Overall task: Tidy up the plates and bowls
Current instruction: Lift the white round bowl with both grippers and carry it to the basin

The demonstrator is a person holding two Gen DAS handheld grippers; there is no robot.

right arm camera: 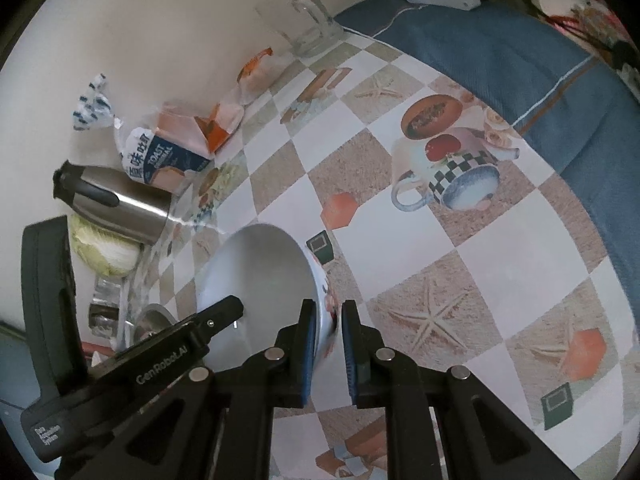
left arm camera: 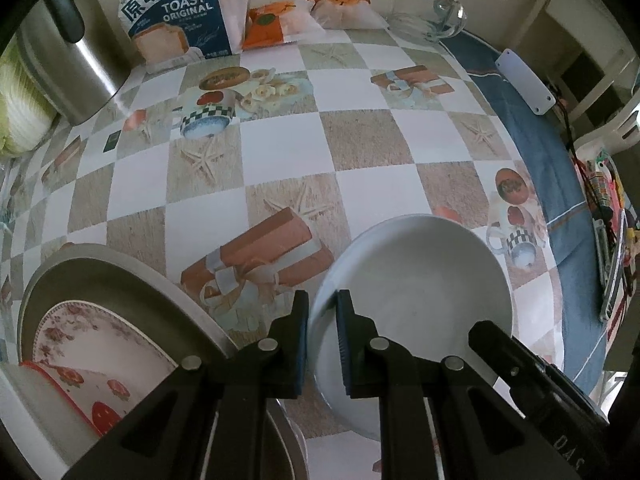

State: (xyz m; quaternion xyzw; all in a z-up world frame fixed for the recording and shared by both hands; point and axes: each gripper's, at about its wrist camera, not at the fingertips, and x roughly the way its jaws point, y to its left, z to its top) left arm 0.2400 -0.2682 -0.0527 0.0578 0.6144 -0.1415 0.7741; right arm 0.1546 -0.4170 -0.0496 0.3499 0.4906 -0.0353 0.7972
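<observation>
From the left wrist view, the left tongs (left arm camera: 323,334) are clenched on the near rim of a white bowl (left arm camera: 416,280), one pad inside the wall and one outside. The bowl sits tilted over the checkered surface (left arm camera: 280,148), and the black tip of the right tongs (left arm camera: 486,334) reaches over its right side. At the lower left stands a stack: a grey tray (left arm camera: 120,276) holding a floral plate (left arm camera: 100,332), with a red-rimmed dish (left arm camera: 52,396) at its near edge. I judge this stack to be where the crockery is being gathered, so part of the sorting looks done. A toast bag (left arm camera: 176,12), a steel kettle (left arm camera: 68,56) and a glass mug (left arm camera: 444,8) stand at the back of the surface, out of the way.

From the right wrist view, the right tongs (right arm camera: 329,340) grip the same bowl (right arm camera: 260,280) on its patterned outer wall and rim, so both tongs grasp it at once, on opposite sides. The left tongs (right arm camera: 236,308) show as a black tip over the bowl's inside. The bowl is not yet on the stack; carrying it there appears to be what is left. Whether more plates wait elsewhere, I cannot tell.
</observation>
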